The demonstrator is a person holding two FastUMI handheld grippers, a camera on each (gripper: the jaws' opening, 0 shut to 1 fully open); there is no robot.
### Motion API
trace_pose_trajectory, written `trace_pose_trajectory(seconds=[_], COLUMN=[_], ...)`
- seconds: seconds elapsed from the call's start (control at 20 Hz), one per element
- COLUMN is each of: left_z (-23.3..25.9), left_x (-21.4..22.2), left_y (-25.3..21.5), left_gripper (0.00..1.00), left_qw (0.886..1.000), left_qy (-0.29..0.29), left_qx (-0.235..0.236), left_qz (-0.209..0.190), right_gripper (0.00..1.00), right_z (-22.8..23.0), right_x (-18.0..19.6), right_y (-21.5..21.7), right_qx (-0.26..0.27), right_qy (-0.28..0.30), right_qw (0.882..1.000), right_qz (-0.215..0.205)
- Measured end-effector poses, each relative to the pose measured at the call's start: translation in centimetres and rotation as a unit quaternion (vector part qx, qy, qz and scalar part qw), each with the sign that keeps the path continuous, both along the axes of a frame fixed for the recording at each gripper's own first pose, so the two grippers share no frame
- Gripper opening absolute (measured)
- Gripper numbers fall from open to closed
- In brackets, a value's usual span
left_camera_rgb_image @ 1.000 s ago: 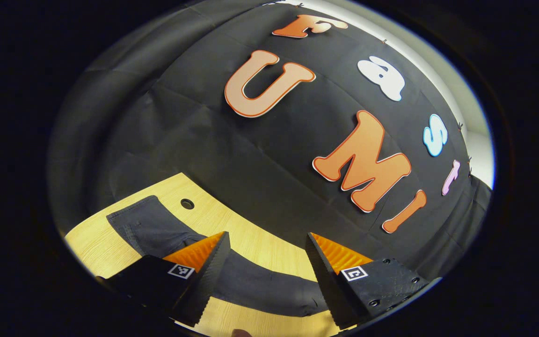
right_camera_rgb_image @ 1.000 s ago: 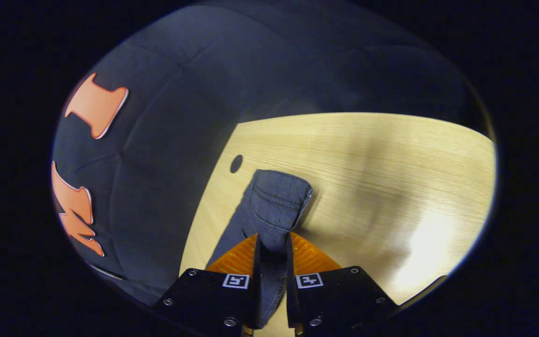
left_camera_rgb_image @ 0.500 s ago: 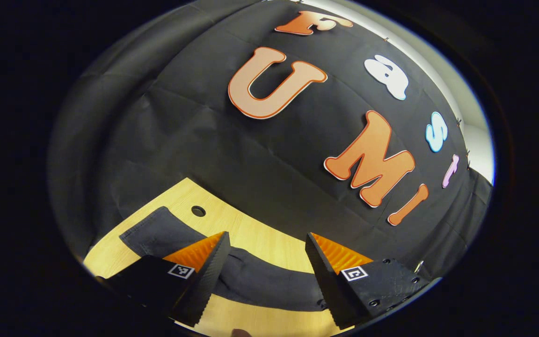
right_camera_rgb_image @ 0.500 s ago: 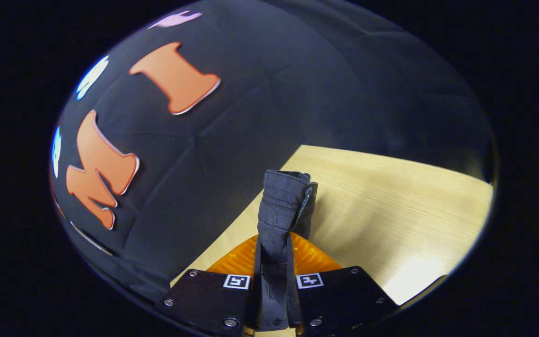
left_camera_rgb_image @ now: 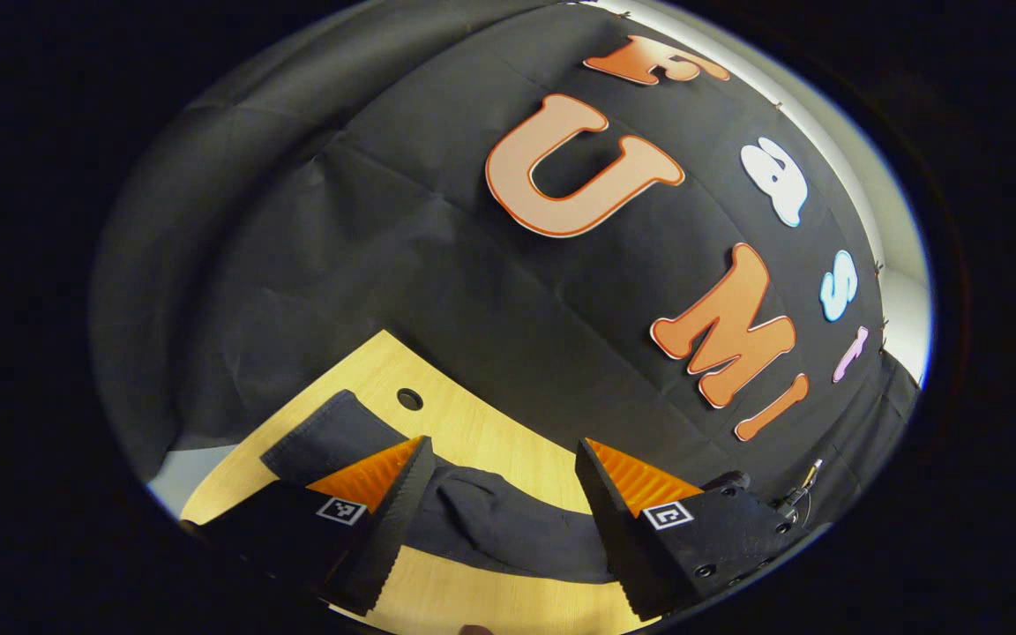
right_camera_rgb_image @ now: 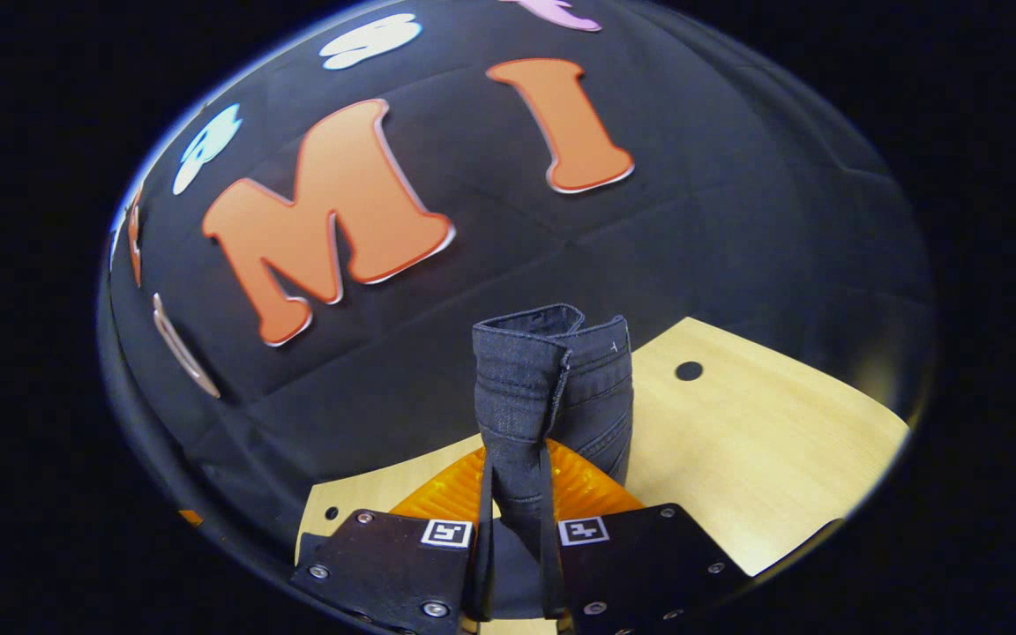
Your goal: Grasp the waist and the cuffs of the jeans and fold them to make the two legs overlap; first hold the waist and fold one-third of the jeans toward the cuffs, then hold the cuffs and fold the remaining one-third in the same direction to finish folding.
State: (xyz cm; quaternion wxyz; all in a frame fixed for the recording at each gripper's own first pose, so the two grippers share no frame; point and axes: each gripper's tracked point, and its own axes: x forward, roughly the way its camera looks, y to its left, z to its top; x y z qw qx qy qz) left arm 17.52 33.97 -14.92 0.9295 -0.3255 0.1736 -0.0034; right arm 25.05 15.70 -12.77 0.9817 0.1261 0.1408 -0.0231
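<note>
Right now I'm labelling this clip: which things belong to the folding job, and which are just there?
Belongs to the job:
jeans
right tongs, shut on the jeans
left tongs, open above them

Just there:
wooden table
hole in the table

Both views are dim overall, the lit patches confined to the wooden table (right_camera_rgb_image: 764,441), which glows warm yellow beneath the dark cloth wall (left_camera_rgb_image: 367,265). In the left gripper view a pale strip of brighter wall (left_camera_rgb_image: 900,291) shows above the table at the far right. Straight lines bow strongly toward the edges (fisheye distortion). Focus is crisp on the jeans (right_camera_rgb_image: 552,388).
</note>
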Motion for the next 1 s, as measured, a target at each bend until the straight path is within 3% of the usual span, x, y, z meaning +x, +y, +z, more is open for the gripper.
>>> trace_pose_trajectory(seconds=[0.2,0.45,0.75,0.9,1.0], left_z=[-0.9,-2.0,-4.0,-5.4,-5.7], left_x=[-0.8,-1.5,-2.5,-2.9,-3.1], left_y=[2.7,5.8,8.5,9.2,9.6], left_gripper=[0.98,0.98,0.98,0.94,0.98], left_qw=[1.000,1.000,0.998,0.997,0.997], left_qy=[0.008,0.023,0.049,0.063,0.067], left_qx=[-0.012,-0.014,-0.023,-0.021,-0.028], left_qz=[0.005,0.010,0.025,0.027,0.028], right_gripper=[0.22,0.22,0.22,0.22,0.22], right_z=[-3.0,-12.6,-21.6,-22.7,-22.9], right_x=[-0.1,-0.2,-0.7,-0.8,-0.7], right_y=[7.8,15.7,19.3,19.5,19.6], right_qx=[-0.001,-0.011,-0.065,-0.079,-0.083], right_qy=[0.017,0.095,0.171,0.189,0.196], right_qw=[0.998,0.990,0.972,0.967,0.965], right_qz=[0.054,0.107,0.147,0.152,0.155])
